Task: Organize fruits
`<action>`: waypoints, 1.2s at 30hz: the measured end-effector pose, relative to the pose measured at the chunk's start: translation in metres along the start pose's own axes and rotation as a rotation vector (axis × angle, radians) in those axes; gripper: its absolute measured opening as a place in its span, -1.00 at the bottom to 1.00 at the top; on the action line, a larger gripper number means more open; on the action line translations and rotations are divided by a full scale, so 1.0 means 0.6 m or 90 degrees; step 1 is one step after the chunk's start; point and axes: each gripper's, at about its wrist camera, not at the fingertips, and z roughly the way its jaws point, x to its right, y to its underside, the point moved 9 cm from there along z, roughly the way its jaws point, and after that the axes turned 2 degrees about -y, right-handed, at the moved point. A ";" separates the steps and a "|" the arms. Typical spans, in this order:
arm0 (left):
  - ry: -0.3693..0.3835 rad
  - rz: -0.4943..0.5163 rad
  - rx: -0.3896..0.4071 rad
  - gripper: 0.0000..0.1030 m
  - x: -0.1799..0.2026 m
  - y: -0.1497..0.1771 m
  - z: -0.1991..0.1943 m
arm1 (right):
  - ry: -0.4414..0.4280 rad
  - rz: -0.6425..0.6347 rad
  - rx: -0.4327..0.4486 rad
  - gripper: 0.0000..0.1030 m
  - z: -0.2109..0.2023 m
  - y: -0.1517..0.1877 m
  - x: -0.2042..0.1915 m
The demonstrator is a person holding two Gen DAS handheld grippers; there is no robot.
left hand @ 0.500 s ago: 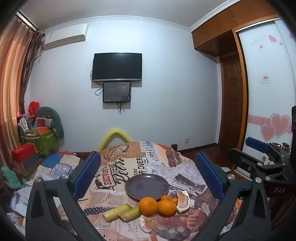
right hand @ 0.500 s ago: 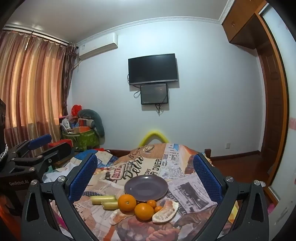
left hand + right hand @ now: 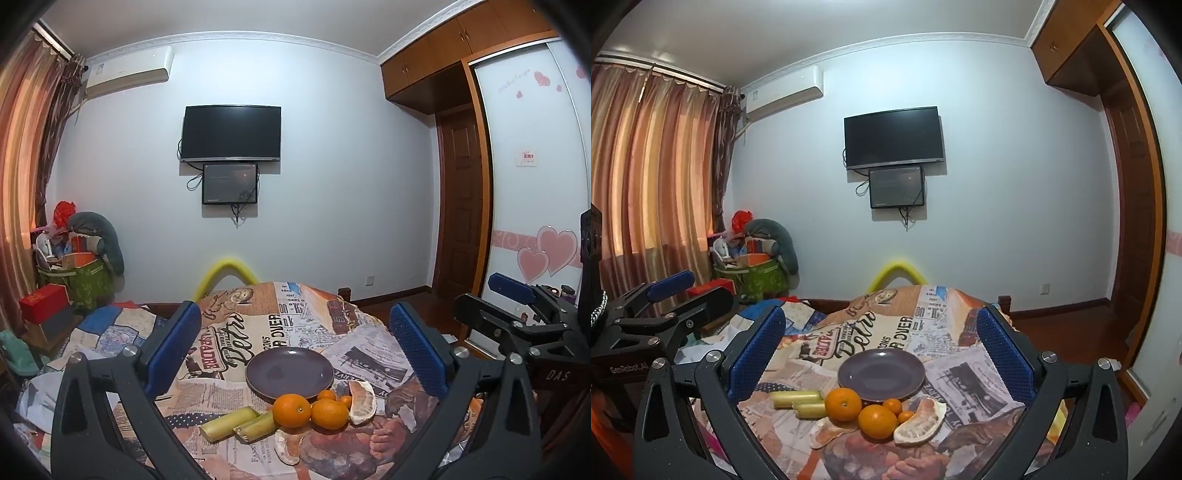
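Left gripper (image 3: 293, 345) and right gripper (image 3: 881, 345) both hover above the cloth-covered surface (image 3: 240, 332), blue-padded jaws spread wide and holding nothing. Between each pair of jaws sits an empty purple plate (image 3: 289, 372). Just in front of the plate cluster two large oranges (image 3: 291, 410), two small ones (image 3: 327, 395), pomelo segments (image 3: 362, 397) and two sugarcane pieces (image 3: 229, 424). A television (image 3: 231, 133) hangs on the far wall.

Plate (image 3: 289, 373) on table (image 3: 369, 343), oranges (image 3: 291, 410) just before it, perhaps touching, cane pieces (image 3: 229, 429) left
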 end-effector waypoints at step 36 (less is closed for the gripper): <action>0.009 -0.001 -0.003 1.00 -0.001 0.005 0.008 | -0.001 0.019 -0.004 1.00 -0.001 0.000 0.011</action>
